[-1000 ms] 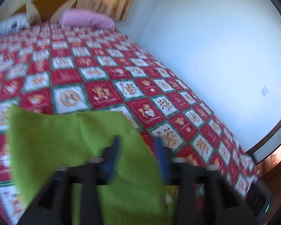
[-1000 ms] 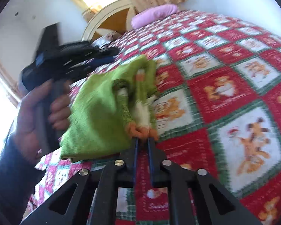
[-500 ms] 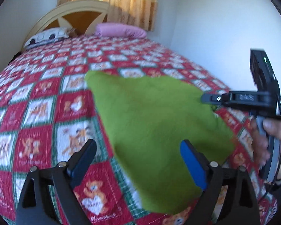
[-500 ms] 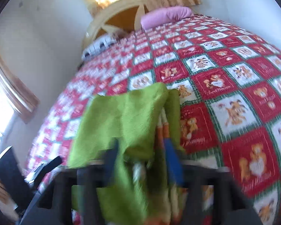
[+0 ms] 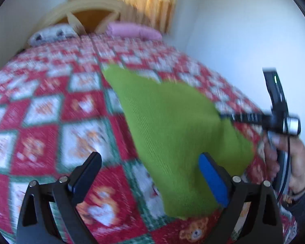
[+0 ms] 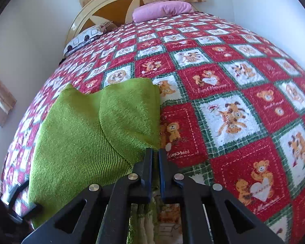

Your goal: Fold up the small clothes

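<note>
A small green knit garment (image 6: 87, 134) lies folded on the red bear-pattern bedspread (image 6: 223, 105). My right gripper (image 6: 155, 152) is shut on the garment's near right edge, cloth pinched between the jaws. In the left wrist view the garment (image 5: 172, 132) lies spread ahead. My left gripper (image 5: 150, 174) is wide open and empty, just above the garment's near end, its blue pad (image 5: 212, 180) over the cloth. The right gripper's body and the hand holding it (image 5: 282, 134) show at the right edge.
A pink pillow (image 6: 162, 10) and a patterned pillow (image 6: 85, 37) lie at the headboard (image 6: 111, 6). White walls run along both sides of the bed. The bedspread stretches wide to the right of the garment.
My left gripper let go of the garment, opened wide and pulled back. My right gripper carried its edge over and lowered it, so the garment now lies flat and folded.
</note>
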Action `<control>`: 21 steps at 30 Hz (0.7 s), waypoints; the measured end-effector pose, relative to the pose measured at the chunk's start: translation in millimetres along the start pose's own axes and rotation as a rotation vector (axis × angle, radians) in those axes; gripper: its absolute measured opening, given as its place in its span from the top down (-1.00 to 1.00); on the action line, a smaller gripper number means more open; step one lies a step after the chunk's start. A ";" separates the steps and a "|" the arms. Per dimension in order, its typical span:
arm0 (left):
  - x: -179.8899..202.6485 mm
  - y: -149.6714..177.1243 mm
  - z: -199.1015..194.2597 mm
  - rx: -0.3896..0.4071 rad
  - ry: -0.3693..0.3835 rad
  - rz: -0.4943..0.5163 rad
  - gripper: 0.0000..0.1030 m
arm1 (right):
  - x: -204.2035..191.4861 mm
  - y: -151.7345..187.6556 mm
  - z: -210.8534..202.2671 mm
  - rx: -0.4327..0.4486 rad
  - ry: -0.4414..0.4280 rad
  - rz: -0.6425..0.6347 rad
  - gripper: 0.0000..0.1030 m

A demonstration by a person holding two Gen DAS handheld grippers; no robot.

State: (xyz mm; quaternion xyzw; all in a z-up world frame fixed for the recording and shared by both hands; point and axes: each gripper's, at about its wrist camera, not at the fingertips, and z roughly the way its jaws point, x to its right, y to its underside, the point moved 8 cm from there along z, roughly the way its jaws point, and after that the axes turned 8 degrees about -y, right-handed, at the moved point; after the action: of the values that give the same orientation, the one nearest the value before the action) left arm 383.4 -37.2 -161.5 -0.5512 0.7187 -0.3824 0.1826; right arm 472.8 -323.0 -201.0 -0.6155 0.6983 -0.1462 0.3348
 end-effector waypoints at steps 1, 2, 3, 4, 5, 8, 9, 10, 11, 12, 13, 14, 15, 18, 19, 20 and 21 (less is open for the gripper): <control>-4.5 -6.7 -4.3 0.027 -0.016 -0.012 -0.95 | -4.5 -2.3 -3.6 0.015 0.025 -0.022 0.77; -8.5 -12.5 -6.1 0.044 -0.036 -0.021 -0.99 | -7.7 -5.3 -11.1 0.039 0.061 -0.046 0.42; -11.5 -17.7 -3.2 0.046 -0.050 -0.023 -1.00 | -12.4 -9.2 -20.4 0.072 0.086 -0.068 0.09; -11.8 -19.2 1.3 0.037 -0.055 -0.023 -1.00 | -20.9 -15.9 -31.7 0.129 0.082 -0.085 -0.01; -12.8 -18.7 5.8 0.028 -0.063 -0.023 -1.00 | -30.1 -19.9 -38.6 0.162 0.063 -0.102 -0.02; -7.2 -7.7 25.0 -0.026 -0.086 -0.010 -1.00 | -69.7 -25.4 -36.1 0.150 -0.026 -0.196 -0.02; -6.7 -2.4 26.9 -0.037 -0.084 -0.004 -1.00 | -84.3 -24.5 -30.5 0.132 -0.068 -0.231 -0.02; -6.8 2.5 29.1 -0.047 -0.084 0.001 -1.00 | -99.4 -22.1 -21.6 0.108 -0.109 -0.275 -0.02; -4.8 8.3 33.5 -0.066 -0.087 0.006 -1.00 | -109.0 -18.4 -12.4 0.078 -0.124 -0.311 -0.02; -5.4 11.2 37.0 -0.084 -0.088 0.009 -1.00 | -114.6 -14.1 1.1 0.032 -0.118 -0.340 -0.02; -4.6 16.7 40.8 -0.112 -0.088 0.009 -1.00 | -113.8 -8.7 19.5 -0.028 -0.089 -0.344 -0.02; -4.2 17.7 43.0 -0.121 -0.085 0.005 -1.00 | -108.5 -4.7 33.7 -0.067 -0.064 -0.330 -0.02; -3.5 17.7 45.2 -0.128 -0.073 -0.001 -1.00 | -98.5 -1.8 46.8 -0.094 -0.045 -0.312 0.01; -2.0 18.4 47.1 -0.133 -0.054 -0.010 -1.00 | -79.2 -8.8 53.4 -0.071 -0.093 -0.240 0.03; -1.8 19.2 47.7 -0.134 -0.049 -0.010 -1.00 | -76.0 -9.3 52.1 -0.065 -0.110 -0.226 0.04; -2.4 20.4 46.9 -0.137 -0.041 -0.016 -1.00 | -75.8 -8.1 50.6 -0.061 -0.118 -0.233 0.04; -3.9 19.6 44.3 -0.129 -0.034 -0.027 -1.00 | -78.2 -7.0 49.3 -0.058 -0.125 -0.244 0.04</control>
State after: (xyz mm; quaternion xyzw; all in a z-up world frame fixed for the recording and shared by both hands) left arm 402.2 -47.1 -205.2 -0.5778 0.7313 -0.3282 0.1538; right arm 511.5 -239.3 -210.3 -0.7133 0.6000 -0.1270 0.3393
